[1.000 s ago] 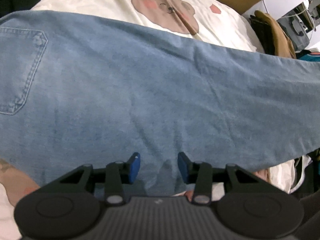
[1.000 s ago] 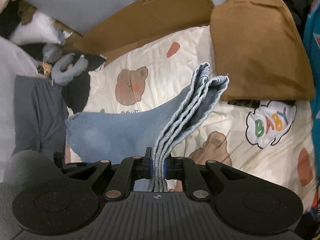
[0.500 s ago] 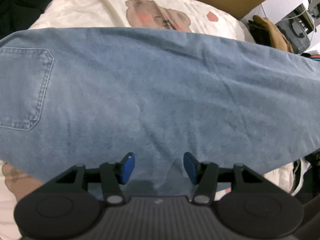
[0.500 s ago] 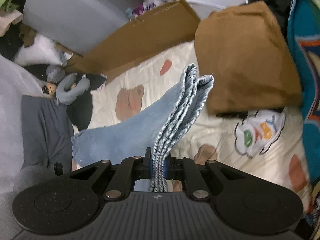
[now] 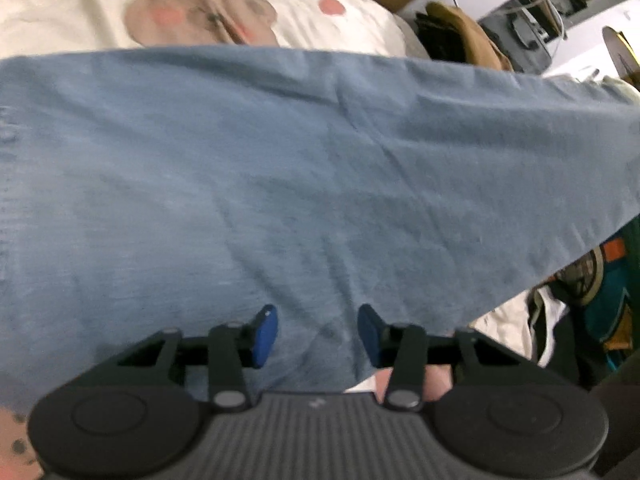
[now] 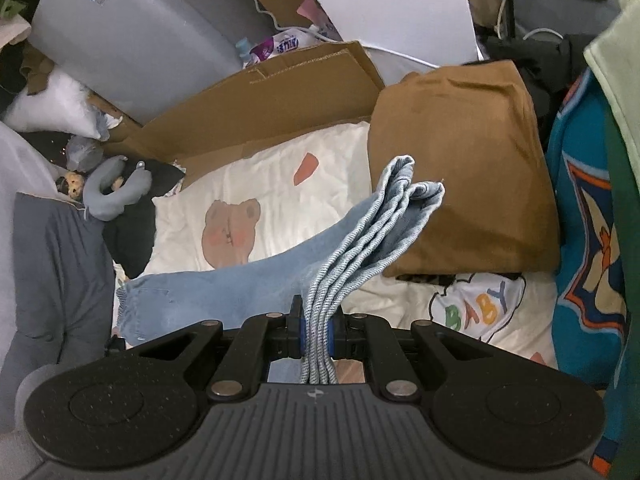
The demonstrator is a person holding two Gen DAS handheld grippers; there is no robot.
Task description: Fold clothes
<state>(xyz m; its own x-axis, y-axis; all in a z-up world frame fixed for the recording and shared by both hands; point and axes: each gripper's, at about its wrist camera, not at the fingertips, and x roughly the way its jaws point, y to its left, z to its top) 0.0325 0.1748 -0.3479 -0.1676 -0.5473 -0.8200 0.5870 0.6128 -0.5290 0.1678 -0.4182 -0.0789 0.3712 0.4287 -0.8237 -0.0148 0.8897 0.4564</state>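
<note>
Light-blue jeans, hems bunched between clamped right fingers; left fingers apart, closing over denim.

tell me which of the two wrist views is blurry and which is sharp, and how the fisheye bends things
Left wrist view: motion-blurred; the jeans and bear print are smeared, while the left gripper shows fairly crisp. Right wrist view: sharp; weave on the hems in the right gripper is readable. Both: barrel distortion, cardboard edges bowing, dark corners.
</note>
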